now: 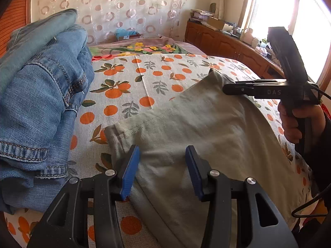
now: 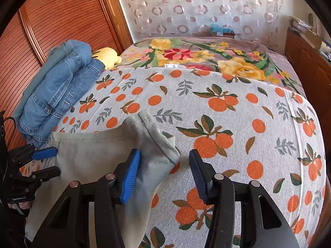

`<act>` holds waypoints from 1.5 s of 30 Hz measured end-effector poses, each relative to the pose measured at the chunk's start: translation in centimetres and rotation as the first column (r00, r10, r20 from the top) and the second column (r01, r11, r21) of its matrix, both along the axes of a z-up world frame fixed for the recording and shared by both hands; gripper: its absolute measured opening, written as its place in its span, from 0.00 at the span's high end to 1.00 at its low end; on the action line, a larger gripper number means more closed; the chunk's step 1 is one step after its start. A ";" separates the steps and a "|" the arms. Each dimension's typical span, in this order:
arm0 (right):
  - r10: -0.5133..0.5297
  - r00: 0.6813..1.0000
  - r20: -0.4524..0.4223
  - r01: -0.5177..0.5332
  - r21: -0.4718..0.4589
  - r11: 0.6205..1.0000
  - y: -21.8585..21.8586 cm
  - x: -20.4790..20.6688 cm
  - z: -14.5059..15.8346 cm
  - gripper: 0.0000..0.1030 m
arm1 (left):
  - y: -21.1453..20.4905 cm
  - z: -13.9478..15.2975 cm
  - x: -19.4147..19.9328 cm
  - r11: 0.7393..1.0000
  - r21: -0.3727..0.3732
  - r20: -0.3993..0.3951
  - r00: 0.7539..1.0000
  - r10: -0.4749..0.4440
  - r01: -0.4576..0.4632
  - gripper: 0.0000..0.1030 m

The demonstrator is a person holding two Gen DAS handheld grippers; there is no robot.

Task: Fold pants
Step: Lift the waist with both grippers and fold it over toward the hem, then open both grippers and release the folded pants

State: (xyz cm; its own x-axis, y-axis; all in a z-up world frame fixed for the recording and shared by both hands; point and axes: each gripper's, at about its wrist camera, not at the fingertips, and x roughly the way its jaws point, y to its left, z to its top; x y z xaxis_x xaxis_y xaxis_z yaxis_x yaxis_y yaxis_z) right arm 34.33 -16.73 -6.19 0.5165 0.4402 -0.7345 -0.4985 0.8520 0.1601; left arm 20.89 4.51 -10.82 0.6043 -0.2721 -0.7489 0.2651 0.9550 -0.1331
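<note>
Risk: both tongs, left (image 1: 159, 171) and right (image 2: 163, 173), spread over pants (image 1: 206, 128); closing early bunches fabric, skewing fold.

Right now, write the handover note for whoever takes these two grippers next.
Left gripper: jaws open over the grey-green pants, gripping nothing.
Right gripper: jaws open at the pants' hem corner, cloth beside one pad, not pinched.
Pants lie on the orange-print bedsheet, partly laid out. Folded jeans are stacked by the wardrobe side.
Done: jeans folded.
Left: grip the pants and fold them.
</note>
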 end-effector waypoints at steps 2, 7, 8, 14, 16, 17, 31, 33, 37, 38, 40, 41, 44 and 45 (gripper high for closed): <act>0.015 1.000 -0.005 -0.015 0.003 1.000 0.2 0.2 -0.1 0.67 | 0.0 0.0 0.0 1.000 -0.003 0.000 1.000 0.000 0.000 0.54; 0.059 0.998 -0.003 -0.059 0.010 0.998 0.5 0.0 -0.2 0.89 | 0.1 0.0 0.1 1.000 0.000 0.002 1.000 0.005 -0.005 0.54; 0.061 0.998 0.013 -0.061 0.014 0.998 0.3 -0.2 0.0 0.91 | 0.2 0.0 0.1 1.000 -0.001 0.004 1.000 0.010 -0.010 0.54; 0.012 0.993 0.120 -0.011 -0.003 1.000 -1.6 -1.4 1.8 0.92 | 0.6 1.5 0.0 0.999 -0.013 0.053 0.998 0.040 -0.039 0.54; -0.025 0.990 0.137 0.027 -0.012 1.000 -2.7 -1.3 2.0 0.92 | 0.5 2.0 -0.1 0.999 -0.014 0.066 0.997 0.036 -0.035 0.54; -0.049 0.988 0.144 0.051 -0.014 0.999 -3.4 -1.2 2.1 0.92 | 0.4 2.2 -0.1 0.999 -0.012 0.071 0.997 0.034 -0.033 0.54; -0.153 0.979 0.135 0.165 -0.083 0.983 -4.7 -1.8 0.8 0.72 | -1.4 1.8 -0.8 1.000 -0.005 0.047 0.999 -0.010 0.011 0.54; -0.143 0.981 0.134 0.154 -0.080 0.985 -4.8 -3.4 0.8 0.71 | -1.6 1.8 -1.1 1.000 -0.007 0.046 0.999 -0.019 0.020 0.54; -0.121 0.985 0.120 0.131 -0.079 0.988 -5.3 -6.7 0.7 0.70 | -2.0 1.7 -1.8 0.999 -0.015 0.043 0.998 -0.041 0.041 0.25; -0.118 0.986 0.114 0.127 -0.075 0.989 -5.6 -7.6 0.8 0.70 | -2.1 1.7 -2.0 0.999 -0.020 0.049 0.998 -0.046 0.047 0.23; -0.116 0.988 0.105 0.124 -0.069 0.990 -5.9 -9.6 0.5 0.70 | -2.5 1.6 -2.4 0.999 -0.008 0.053 0.997 -0.048 0.049 0.23; -0.116 0.988 0.101 0.123 -0.066 0.990 -6.0 -10.6 0.3 0.70 | -2.6 1.5 -2.6 0.999 -0.001 0.054 0.997 -0.049 0.049 0.23; -0.118 0.990 0.081 0.123 -0.050 0.991 -6.4 -13.1 0.1 0.70 | -3.2 1.4 -3.4 0.998 0.006 0.054 0.997 -0.062 0.061 0.23; -0.118 0.990 0.078 0.122 -0.046 0.991 -6.5 -14.0 -0.1 0.70 | -3.3 1.4 -3.6 0.998 0.007 0.055 0.996 -0.067 0.067 0.23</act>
State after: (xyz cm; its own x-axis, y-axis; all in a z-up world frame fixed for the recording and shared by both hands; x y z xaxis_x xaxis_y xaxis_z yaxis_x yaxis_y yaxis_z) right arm 20.34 -23.24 -6.29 0.6179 0.3349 -0.7114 -0.4010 0.9125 0.0812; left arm 17.29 1.17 -9.46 0.6255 -0.3093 -0.7163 0.3351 0.9356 -0.1114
